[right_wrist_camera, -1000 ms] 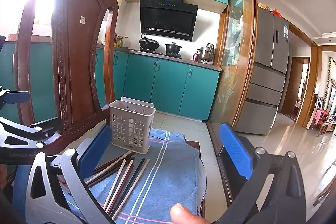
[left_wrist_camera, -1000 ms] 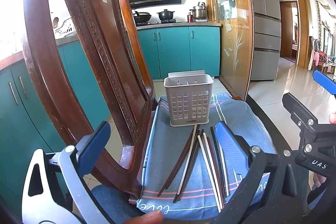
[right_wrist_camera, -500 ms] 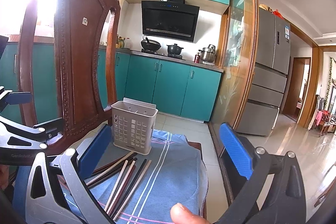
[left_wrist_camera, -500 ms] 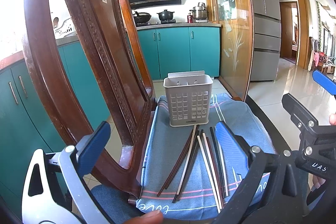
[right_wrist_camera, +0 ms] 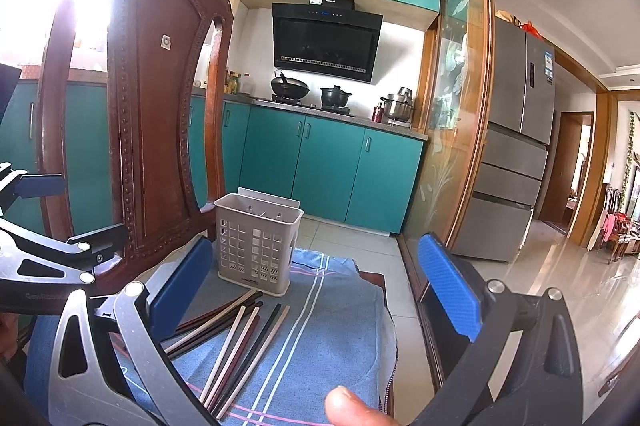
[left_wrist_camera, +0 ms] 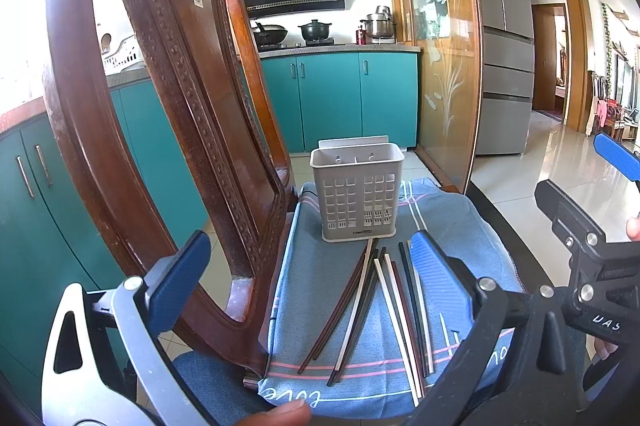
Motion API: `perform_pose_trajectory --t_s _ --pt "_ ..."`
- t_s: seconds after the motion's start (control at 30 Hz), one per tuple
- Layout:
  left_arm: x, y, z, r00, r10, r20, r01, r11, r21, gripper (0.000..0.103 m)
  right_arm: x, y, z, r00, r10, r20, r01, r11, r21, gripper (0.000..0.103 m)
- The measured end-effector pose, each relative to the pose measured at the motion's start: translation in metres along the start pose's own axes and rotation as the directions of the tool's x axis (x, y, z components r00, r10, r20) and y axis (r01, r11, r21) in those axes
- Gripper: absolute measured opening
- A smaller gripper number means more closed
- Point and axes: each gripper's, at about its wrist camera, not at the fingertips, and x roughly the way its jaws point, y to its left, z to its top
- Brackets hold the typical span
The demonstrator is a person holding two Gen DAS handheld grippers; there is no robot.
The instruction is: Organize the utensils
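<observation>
You are holding the left claw (left_wrist_camera: 308,266) level and pointing forward, its two blue-padded fingers (left_wrist_camera: 178,280) standing wide apart with nothing between them. Your thumb tip (left_wrist_camera: 280,414) is showing at the bottom edge of the left wrist view. You are holding the right claw (right_wrist_camera: 320,286) the same way, jaws spread wide and gripping nothing, with your right thumb tip (right_wrist_camera: 354,406) peeking in at the bottom of its view.
</observation>
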Motion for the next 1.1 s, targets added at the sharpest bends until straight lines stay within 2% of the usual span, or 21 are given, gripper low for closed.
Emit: perform_pose_trajectory --t_s 1.1 --pt "0.0002 -0.0036 -0.0013 1.000 -0.006 -0.003 0.006 1.000 0.008 0.100 -0.0002 -0.0023 -0.0009 1.000 0.002 0.002 -0.002 1.000 -0.003 0.101"
